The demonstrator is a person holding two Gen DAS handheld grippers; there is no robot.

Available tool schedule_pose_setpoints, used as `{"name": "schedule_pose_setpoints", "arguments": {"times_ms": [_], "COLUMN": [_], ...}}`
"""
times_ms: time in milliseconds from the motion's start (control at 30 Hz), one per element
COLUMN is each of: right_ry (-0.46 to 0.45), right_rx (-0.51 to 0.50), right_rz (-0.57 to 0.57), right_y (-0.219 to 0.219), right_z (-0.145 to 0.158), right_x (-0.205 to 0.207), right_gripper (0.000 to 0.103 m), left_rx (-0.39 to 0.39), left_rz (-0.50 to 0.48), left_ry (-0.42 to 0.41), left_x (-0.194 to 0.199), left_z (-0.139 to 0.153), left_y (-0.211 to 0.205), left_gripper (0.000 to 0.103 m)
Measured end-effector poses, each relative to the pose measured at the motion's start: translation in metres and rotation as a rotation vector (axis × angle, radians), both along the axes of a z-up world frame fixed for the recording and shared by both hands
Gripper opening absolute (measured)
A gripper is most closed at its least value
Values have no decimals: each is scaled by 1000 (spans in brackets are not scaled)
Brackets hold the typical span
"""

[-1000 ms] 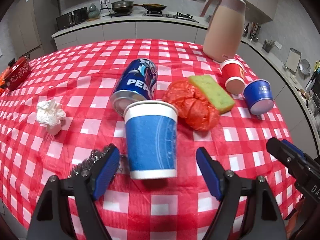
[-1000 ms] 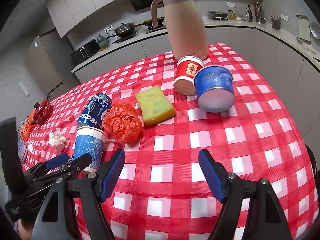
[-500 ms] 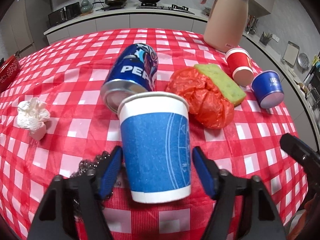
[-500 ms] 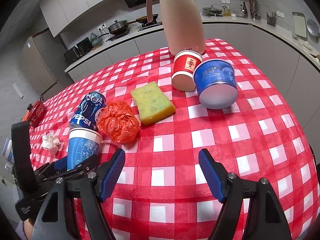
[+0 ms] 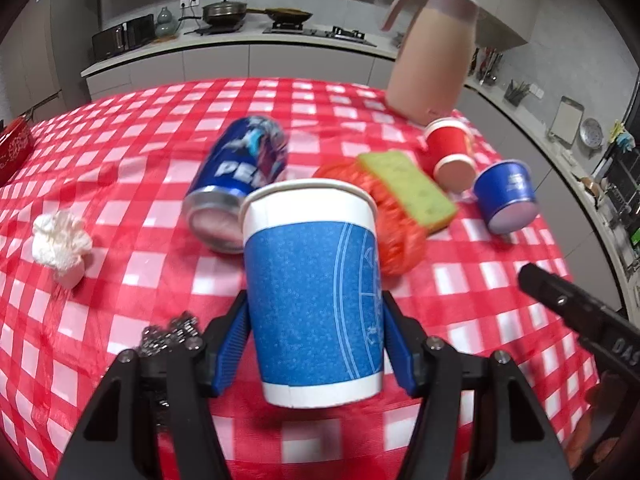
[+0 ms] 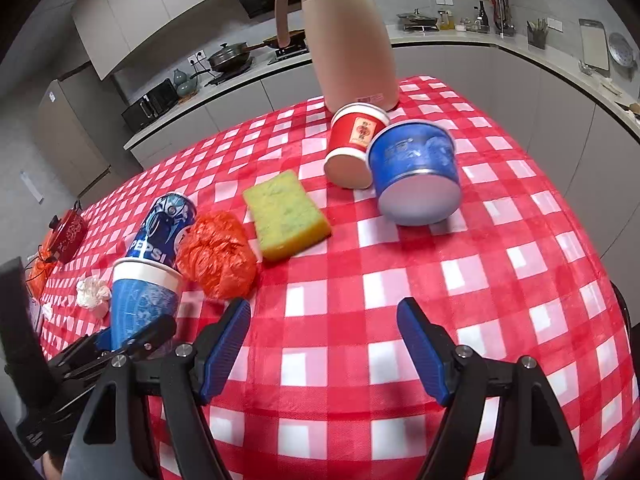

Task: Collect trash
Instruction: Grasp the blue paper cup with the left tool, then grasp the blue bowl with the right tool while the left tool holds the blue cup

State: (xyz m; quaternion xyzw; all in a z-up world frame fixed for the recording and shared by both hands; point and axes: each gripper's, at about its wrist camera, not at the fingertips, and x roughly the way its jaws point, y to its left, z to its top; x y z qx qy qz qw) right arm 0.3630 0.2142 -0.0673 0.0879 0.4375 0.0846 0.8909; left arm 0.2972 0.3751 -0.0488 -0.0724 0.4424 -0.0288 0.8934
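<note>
1. Left claw [image 5: 316, 344] first, in its own view: its blue pads have just been closing and now press both flanks of the upright blue paper cup [image 5: 314, 292], near its base. The cup stands at the near edge of the bench [image 5: 120, 152], with the tipped Pepsi can [image 5: 236, 184] just behind it.
2. I judge the step in hand to be the first pickup: the pinch looks made, the lift not yet begun. Next comes a straight raise, gentle enough not to crush the thin wall or knock the can.
3. Counted in this view: three paper cups (the held one, a red cup [image 5: 452, 156] and a small blue cup [image 5: 506, 196], both tipped over), one can, one crumpled red bag [image 5: 400, 240], one sponge [image 5: 408, 188], one white tissue wad [image 5: 60, 240], one steel scourer [image 5: 168, 334], one pink jug [image 5: 434, 56].
4. Right wrist view: the right claw [image 6: 324, 348] hangs spread over bare checked cloth, pinching nothing, well apart from any item.
5. The same three cups, can, bag, sponge, tissue and jug show in this view; the scourer I cannot find.
</note>
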Motion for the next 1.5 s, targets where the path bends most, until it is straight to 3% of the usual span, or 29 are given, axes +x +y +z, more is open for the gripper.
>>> {"name": "schedule_pose_setpoints", "arguments": {"times_ms": [633,1500], "right_ry": [-13,49], "right_rx": [-9,-45], "right_rz": [-47,-64], "right_y": [-48,-61], "right_z": [7,-17], "right_x": [45,123], "right_gripper": [78,83], "left_rx": [-39,-39], "left_rz": [-47,-61], "left_ry": [-69,-19], "left_x": [46,91], "left_z": [27,9], "left_y": [-52,-69], "left_gripper": [63,63]}}
